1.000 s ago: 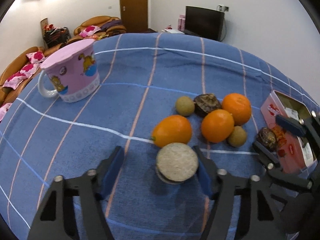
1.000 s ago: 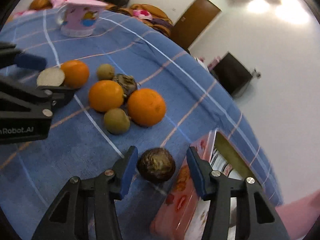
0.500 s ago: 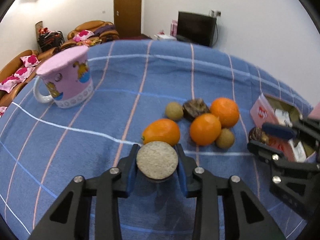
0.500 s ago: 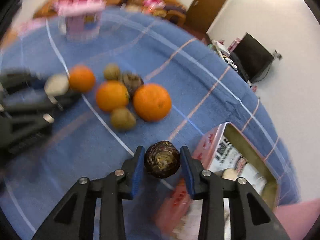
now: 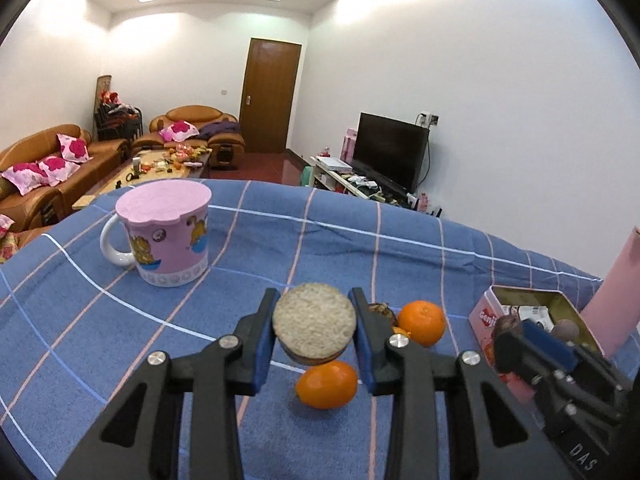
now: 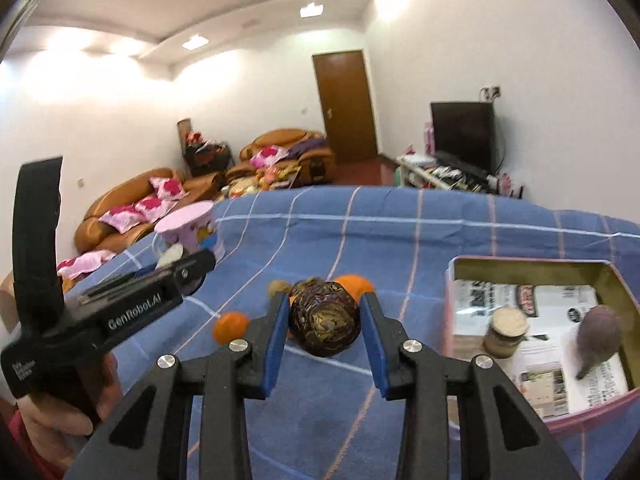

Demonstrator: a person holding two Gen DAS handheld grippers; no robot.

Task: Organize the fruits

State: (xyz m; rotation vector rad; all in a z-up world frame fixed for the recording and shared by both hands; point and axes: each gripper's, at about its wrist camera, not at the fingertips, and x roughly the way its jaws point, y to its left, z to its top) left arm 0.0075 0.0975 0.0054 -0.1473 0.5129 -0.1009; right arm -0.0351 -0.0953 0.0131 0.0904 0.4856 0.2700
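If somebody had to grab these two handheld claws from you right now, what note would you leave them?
Left gripper: shut on the beige cut fruit half, lifted off the blue cloth.
Right gripper: shut on the dark wrinkled fruit, raised beside the pink tin.
Done: two pieces already lie in the tin.
Left: drop off both held fruits, then the oranges and small brown fruits on the cloth. The pink mug stands untouched.

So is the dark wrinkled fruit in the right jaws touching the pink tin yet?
Apart. The right wrist view shows the dark wrinkled fruit clamped in the right gripper, with blue cloth visible between it and the pink tin.
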